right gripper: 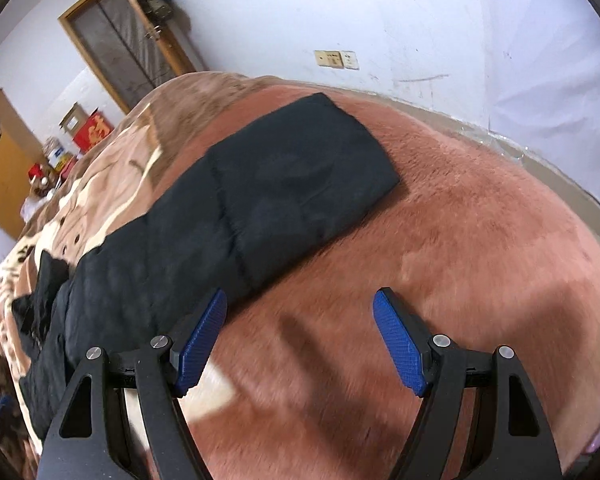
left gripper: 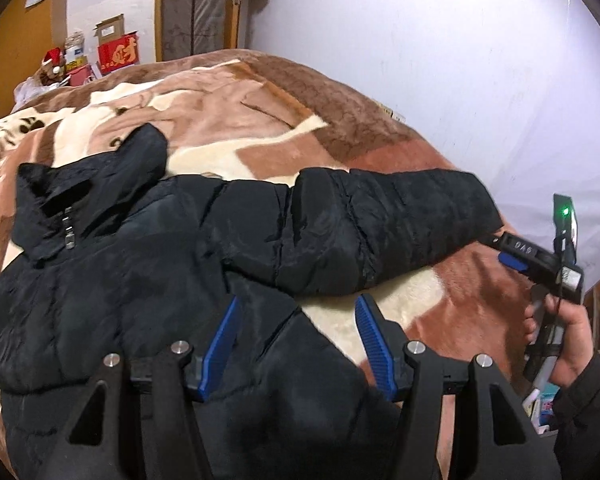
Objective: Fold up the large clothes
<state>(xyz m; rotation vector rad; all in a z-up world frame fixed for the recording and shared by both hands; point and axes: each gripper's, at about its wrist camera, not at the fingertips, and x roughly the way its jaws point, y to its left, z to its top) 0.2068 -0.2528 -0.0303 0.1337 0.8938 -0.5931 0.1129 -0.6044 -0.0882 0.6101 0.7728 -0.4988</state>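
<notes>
A black puffer jacket (left gripper: 140,272) lies front-up on the bed, collar and zipper (left gripper: 69,236) at the left. One sleeve (left gripper: 380,224) stretches out to the right. My left gripper (left gripper: 296,320) is open and empty, hovering over the jacket's side below the sleeve. My right gripper (right gripper: 300,320) is open and empty above the blanket, just beside the sleeve (right gripper: 260,200), whose cuff (right gripper: 340,144) lies flat. In the left wrist view the right gripper (left gripper: 512,256) sits by the cuff, held in a hand.
A brown, pink and cream plush blanket (left gripper: 260,120) covers the bed (right gripper: 460,260). White walls stand behind it. Red boxes and clutter (left gripper: 116,52) sit past the far left corner, near a door (right gripper: 132,48). Wall sockets (right gripper: 336,60) are above the bed.
</notes>
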